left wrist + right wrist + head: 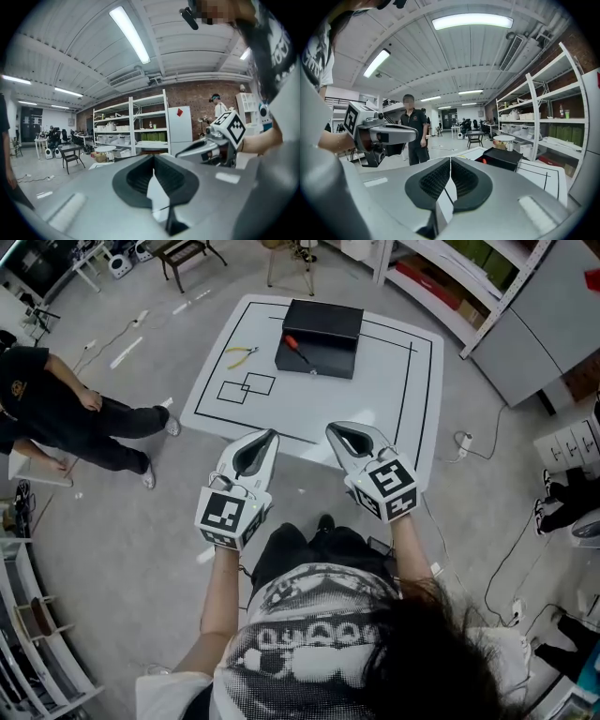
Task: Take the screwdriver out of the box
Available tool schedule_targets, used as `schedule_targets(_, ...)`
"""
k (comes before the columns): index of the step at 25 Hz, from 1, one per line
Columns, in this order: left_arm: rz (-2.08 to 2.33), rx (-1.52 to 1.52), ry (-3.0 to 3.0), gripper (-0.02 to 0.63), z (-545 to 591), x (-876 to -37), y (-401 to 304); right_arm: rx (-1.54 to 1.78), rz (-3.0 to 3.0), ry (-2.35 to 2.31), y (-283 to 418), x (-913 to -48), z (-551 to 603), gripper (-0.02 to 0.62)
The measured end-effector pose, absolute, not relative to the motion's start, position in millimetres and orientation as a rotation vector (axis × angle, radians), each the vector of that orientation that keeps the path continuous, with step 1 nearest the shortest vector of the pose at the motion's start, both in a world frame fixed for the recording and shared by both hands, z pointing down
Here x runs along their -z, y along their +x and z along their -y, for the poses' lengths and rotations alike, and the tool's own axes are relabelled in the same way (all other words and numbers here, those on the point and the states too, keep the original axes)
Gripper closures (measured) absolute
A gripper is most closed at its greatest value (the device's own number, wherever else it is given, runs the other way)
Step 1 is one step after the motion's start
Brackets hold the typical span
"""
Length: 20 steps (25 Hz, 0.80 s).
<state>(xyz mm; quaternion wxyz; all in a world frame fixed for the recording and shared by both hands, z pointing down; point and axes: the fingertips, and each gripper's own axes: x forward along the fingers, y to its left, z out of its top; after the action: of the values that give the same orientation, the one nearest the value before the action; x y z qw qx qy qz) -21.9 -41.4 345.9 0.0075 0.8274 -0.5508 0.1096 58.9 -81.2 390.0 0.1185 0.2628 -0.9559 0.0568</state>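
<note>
A: Anything done yet?
B: Nothing, seemingly. Pressed together and empty, both left gripper (272, 435) and right gripper (333, 430). All left: reaching, gripping, lifting out.
A: And where to find the screwdriver (298, 351)?
B: Well ahead of both claws, flat on the black box (323, 320). Lying aslant: red handle away, tip back toward the right claw.
</note>
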Motion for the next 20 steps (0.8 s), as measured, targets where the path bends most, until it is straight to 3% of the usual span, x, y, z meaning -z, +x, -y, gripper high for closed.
schedule_targets(20, 1.605, -0.387, 2.644, 0.606, 155.7, -361.9, -69.1, -0.216, 2.724, 0.883, 19.3, -405.3, 197.3, 0.598)
